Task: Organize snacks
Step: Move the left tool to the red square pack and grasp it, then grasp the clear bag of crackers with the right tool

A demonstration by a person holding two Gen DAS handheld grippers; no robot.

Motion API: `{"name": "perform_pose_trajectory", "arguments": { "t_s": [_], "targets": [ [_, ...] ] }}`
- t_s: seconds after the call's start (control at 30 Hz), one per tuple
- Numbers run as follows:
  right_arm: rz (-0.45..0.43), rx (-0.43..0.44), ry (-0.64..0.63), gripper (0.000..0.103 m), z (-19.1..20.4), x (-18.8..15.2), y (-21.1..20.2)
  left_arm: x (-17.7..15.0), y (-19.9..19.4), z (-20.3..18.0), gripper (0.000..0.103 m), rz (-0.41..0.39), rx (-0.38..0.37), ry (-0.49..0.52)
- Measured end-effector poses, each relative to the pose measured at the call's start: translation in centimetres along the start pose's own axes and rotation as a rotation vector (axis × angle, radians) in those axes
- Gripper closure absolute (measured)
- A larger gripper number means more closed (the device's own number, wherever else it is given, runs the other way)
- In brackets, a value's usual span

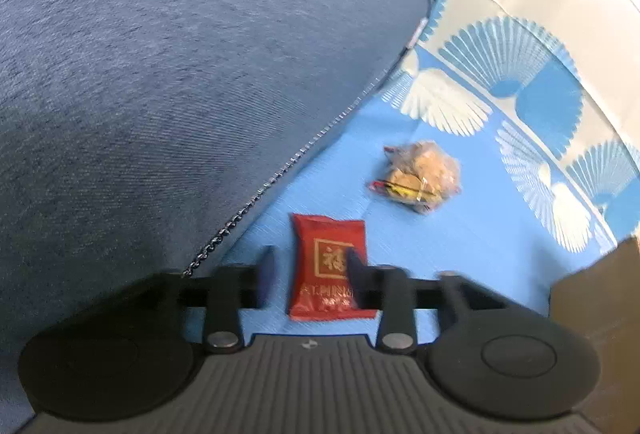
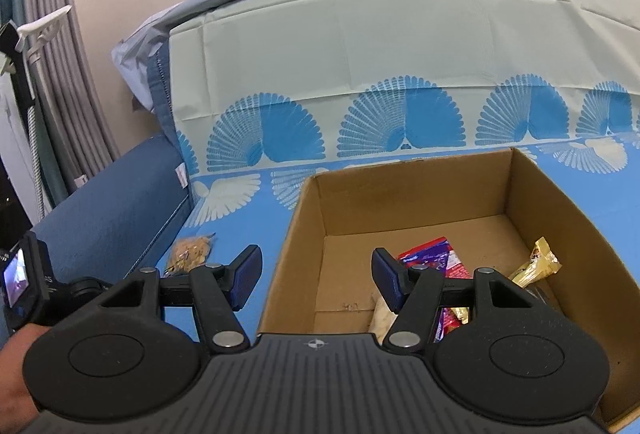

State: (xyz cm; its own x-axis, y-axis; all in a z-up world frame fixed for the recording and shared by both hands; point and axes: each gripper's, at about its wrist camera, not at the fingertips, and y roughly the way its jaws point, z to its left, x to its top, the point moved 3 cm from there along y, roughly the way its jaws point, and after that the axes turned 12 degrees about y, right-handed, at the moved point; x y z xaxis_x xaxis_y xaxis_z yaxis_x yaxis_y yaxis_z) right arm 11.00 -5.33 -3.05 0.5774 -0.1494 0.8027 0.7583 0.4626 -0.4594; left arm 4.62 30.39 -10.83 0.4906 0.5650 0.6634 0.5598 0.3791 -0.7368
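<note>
A red snack packet with gold print lies flat on the blue patterned cloth. My left gripper hovers over it, open; its right finger crosses the packet and its left finger stands clear of it. A clear bag of brown biscuits lies farther off on the cloth and also shows as the biscuit bag left of the box. My right gripper is open and empty above the left wall of a cardboard box. Inside lie a purple-red packet, a gold wrapper and a pale packet.
A big blue cushion fills the left of the left wrist view, its zipper edge close to the red packet. The box corner stands at the right. A blue armrest, grey curtain and a person's hand sit left.
</note>
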Motion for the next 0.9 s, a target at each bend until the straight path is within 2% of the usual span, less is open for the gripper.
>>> {"name": "perform_pose_trajectory", "arguments": {
  "t_s": [0.07, 0.17, 0.2, 0.27, 0.33, 0.43, 0.57, 0.63, 0.73, 0.8, 0.9],
  "targets": [
    [-0.016, 0.004, -0.02, 0.04, 0.6, -0.1, -0.5, 0.0, 0.7, -0.6, 0.041, 0.005, 0.008, 0.001],
    [-0.027, 0.0, -0.052, 0.04, 1.1, -0.5, -0.9, -0.1, 2.4, -2.3, 0.033, 0.039, 0.041, 0.074],
    [-0.023, -0.002, -0.06, 0.04, 1.2, -0.6, -0.8, -0.1, 2.9, -2.7, 0.034, 0.054, 0.069, 0.106],
    [-0.025, -0.005, -0.073, 0.04, 1.4, -0.7, -0.8, 0.2, 3.4, -3.5, 0.048, 0.051, 0.102, 0.176],
    [-0.027, -0.007, -0.089, 0.04, 1.6, -0.8, -0.8, -0.1, 2.9, -3.3, 0.054, 0.047, 0.051, 0.223],
    [-0.02, -0.005, -0.1, 0.04, 1.8, -1.1, -0.8, -0.4, 1.5, -2.4, 0.055, 0.031, -0.019, 0.268],
    [-0.019, 0.028, -0.148, 0.04, 2.7, -2.1, -1.1, -1.9, 0.4, -1.3, 0.054, 0.047, -0.098, 0.234],
    [-0.024, 0.052, -0.18, 0.04, 3.3, -2.7, -1.4, -2.8, 0.9, -1.2, 0.054, 0.096, -0.1, 0.218],
    [-0.015, 0.084, -0.209, 0.041, 4.1, -3.2, -1.5, -2.5, 1.0, -1.5, 0.054, 0.09, -0.107, 0.244],
    [0.025, 0.09, -0.187, 0.042, 4.8, -3.0, -0.9, -2.5, 1.3, -1.3, 0.053, 0.093, -0.119, 0.243],
    [0.089, 0.108, -0.156, 0.051, 7.2, -2.0, 1.1, -2.4, 1.4, -1.0, 0.054, 0.1, -0.149, 0.237]
  ]
}}
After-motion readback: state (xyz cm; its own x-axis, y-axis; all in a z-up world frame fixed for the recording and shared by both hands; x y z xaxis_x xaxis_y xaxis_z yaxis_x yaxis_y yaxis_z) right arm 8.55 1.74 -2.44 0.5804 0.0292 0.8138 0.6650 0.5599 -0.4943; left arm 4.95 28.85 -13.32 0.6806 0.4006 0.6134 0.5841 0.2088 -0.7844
